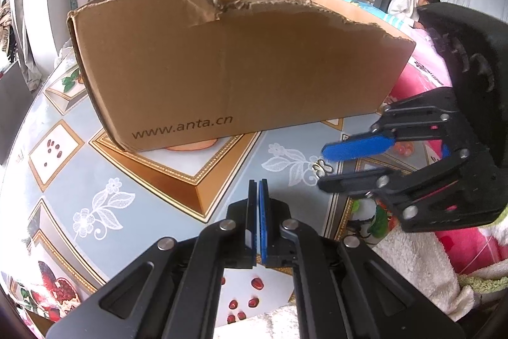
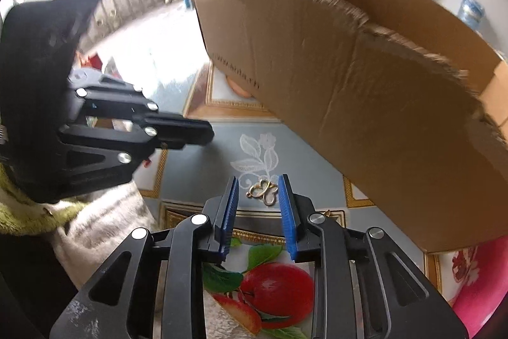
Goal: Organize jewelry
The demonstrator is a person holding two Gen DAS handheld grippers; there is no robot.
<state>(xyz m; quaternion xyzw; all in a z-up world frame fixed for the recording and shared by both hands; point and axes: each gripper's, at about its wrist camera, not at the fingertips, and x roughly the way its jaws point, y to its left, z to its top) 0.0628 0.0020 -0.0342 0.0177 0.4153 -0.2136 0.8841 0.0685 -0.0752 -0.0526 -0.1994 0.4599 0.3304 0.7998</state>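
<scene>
Right hand-held gripper (image 2: 257,196), lower centre, stands narrowly open around the gold pendant (image 2: 264,192) on the counter (image 2: 197,167), not gripping. Centre it, press low, then close. Left hand-held gripper (image 1: 257,185) fully closed, empty.

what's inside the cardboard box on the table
Only bare inner walls of the cardboard box show over its torn front edge. The front wall hides the floor, so any contents cannot be seen.

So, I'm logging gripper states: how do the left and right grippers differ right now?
The left gripper has its jaws pressed together with nothing between them; the right gripper stands open. The left hangs over bare tablecloth, while the right straddles a gold pendant without pinching it. Both have blue pads and angle down at the table.
</scene>
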